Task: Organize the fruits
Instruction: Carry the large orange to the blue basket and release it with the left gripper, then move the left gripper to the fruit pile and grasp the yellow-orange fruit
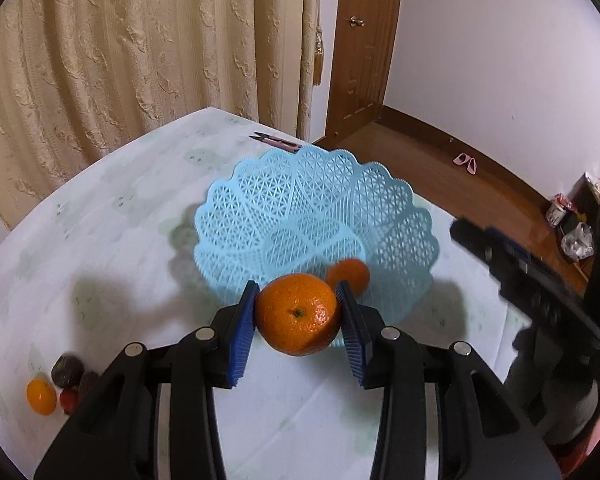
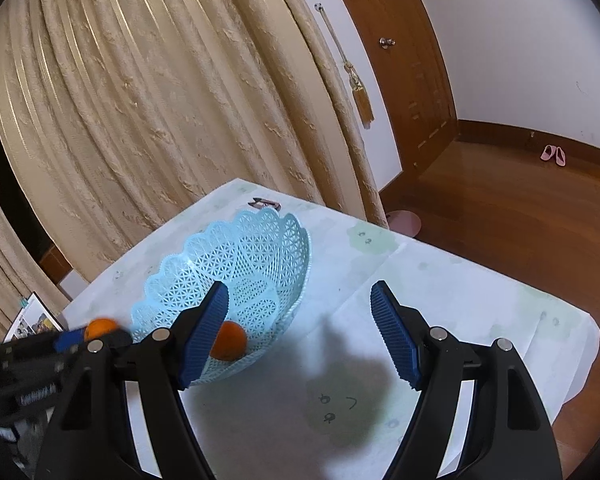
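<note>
From your left wrist camera, your left gripper [image 1: 298, 312] has its blue fingers [image 1: 242, 332] clamped on a mandarin [image 1: 298, 314], held above the white-covered surface [image 1: 120, 240] just in front of the pale blue lattice basket [image 1: 300, 200], where a second mandarin [image 1: 350, 274] lies. A small heap of other fruits [image 1: 60, 388] sits at the surface's near left edge, well apart from the basket. From your right wrist camera, your right gripper [image 2: 300, 332] hangs with fingers [image 2: 396, 336] wide apart and nothing between them, beside the basket [image 2: 236, 256]; the mandarin inside [image 2: 230, 340] rests against its near wall, and your left gripper's mandarin [image 2: 100, 328] shows blurred at far left.
</note>
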`<action>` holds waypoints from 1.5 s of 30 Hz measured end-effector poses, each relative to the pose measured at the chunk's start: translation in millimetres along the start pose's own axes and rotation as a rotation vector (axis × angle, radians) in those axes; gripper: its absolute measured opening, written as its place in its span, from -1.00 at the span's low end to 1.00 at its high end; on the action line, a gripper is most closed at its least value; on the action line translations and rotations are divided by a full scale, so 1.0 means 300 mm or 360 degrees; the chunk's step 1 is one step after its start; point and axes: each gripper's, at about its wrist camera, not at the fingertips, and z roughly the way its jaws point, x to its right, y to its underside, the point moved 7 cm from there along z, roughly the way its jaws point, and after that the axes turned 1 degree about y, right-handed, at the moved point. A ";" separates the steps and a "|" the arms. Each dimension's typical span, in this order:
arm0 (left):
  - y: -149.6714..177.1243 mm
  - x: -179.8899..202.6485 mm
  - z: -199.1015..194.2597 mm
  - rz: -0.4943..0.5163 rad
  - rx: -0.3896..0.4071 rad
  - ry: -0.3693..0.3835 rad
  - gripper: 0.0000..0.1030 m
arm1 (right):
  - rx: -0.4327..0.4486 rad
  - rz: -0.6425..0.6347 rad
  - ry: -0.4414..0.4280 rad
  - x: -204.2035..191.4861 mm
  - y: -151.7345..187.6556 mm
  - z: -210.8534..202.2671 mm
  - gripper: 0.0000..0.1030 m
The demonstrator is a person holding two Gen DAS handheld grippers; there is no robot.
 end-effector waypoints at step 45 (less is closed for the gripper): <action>0.203 -0.521 -0.418 -0.0402 0.0292 -0.0621 0.79 | -0.0011 -0.0273 -0.0074 -0.296 0.117 -0.065 0.59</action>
